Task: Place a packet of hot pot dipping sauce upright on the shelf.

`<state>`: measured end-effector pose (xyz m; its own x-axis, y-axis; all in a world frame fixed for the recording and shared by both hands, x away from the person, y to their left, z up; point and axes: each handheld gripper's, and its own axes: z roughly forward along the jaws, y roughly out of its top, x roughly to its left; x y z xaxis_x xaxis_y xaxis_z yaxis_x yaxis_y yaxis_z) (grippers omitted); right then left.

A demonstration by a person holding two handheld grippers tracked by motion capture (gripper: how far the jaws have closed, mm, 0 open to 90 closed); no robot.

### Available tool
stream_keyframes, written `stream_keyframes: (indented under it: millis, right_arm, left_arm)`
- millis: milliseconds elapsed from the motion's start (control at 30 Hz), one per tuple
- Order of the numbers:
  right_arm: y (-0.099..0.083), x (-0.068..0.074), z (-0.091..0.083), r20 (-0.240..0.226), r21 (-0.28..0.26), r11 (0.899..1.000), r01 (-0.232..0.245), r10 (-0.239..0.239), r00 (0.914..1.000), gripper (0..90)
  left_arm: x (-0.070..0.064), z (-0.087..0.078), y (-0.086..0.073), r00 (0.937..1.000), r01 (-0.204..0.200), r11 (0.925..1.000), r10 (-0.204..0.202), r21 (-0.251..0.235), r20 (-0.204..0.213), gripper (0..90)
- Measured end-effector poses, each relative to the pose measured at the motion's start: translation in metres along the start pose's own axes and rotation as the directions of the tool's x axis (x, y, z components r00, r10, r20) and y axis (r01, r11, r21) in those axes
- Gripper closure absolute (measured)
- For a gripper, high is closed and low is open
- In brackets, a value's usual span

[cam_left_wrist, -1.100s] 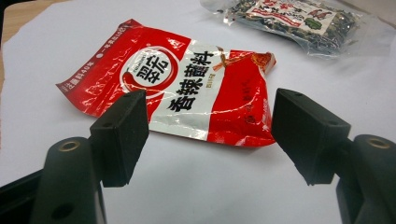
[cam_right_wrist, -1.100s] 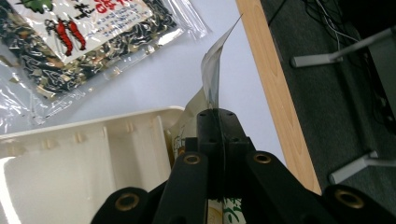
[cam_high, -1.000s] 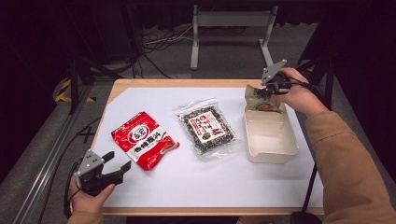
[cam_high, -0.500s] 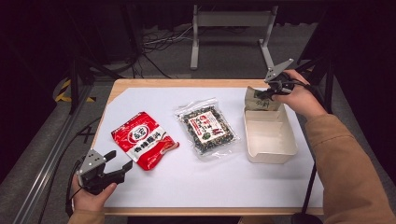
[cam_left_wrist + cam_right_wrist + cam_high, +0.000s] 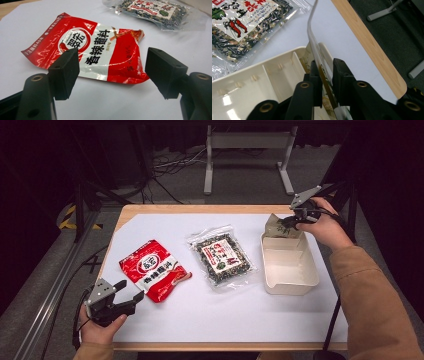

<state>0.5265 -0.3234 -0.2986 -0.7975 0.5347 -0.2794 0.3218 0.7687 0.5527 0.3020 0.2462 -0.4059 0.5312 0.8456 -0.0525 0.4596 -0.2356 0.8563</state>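
Note:
My right gripper (image 5: pixel 292 221) is shut on a small pale packet with green print (image 5: pixel 278 227), which it holds upright over the far end of the cream tray (image 5: pixel 291 287). In the right gripper view the packet (image 5: pixel 313 47) runs edge-on between the jaws of the right gripper (image 5: pixel 325 75), above the tray's (image 5: pixel 262 75) far wall. My left gripper (image 5: pixel 127 295) rests open near the table's front left corner. A red snack packet (image 5: pixel 100 50) lies flat just beyond the left gripper (image 5: pixel 112 72) in the left gripper view.
A clear bag of dark seaweed mix (image 5: pixel 221 257) lies mid-table between the red snack packet (image 5: pixel 152 274) and the tray. A white sheet covers the wooden table (image 5: pixel 200 209). The table's far right corner (image 5: pixel 387 72) is close behind the tray.
The right gripper has raised the small packet a little, so it stands more upright at the tray's far end. The left gripper has barely shifted.

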Motion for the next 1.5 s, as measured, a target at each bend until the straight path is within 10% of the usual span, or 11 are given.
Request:
stream_keyframes:
  millis: [267, 467, 1067, 1100, 1500]
  right_arm:
    - [-0.005, -0.001, -0.018, 0.054, -0.119, 0.991, -0.065, 0.072, 0.9960, 42.6]
    - [-0.010, 0.004, -0.033, 0.086, -0.188, 0.979, -0.082, 0.099, 0.9913, 37.5]
    - [-0.026, 0.061, -0.083, 0.011, -0.408, 0.883, -0.233, 0.260, 0.9655, 32.1]
    - [-0.026, 0.073, -0.087, -0.001, -0.431, 0.866, -0.254, 0.280, 0.9599, 32.0]
    - [-0.035, 0.123, -0.090, -0.013, -0.479, 0.831, -0.282, 0.315, 0.9491, 30.7]
  left_arm:
    - [0.000, 0.004, 0.003, 0.9999, -0.002, 1.0000, 0.002, 0.000, 0.012, 28.2]
    - [-0.001, 0.010, 0.006, 0.9997, -0.012, 0.9999, 0.012, 0.002, 0.023, 28.1]
    - [0.003, 0.021, 0.019, 0.9995, -0.017, 0.9995, 0.018, -0.025, 0.027, 25.9]
    - [0.004, 0.021, 0.019, 0.9996, -0.013, 0.9994, 0.014, -0.030, 0.024, 25.9]
    - [0.007, 0.022, 0.022, 0.9997, -0.003, 0.9992, 0.004, -0.041, 0.025, 25.5]
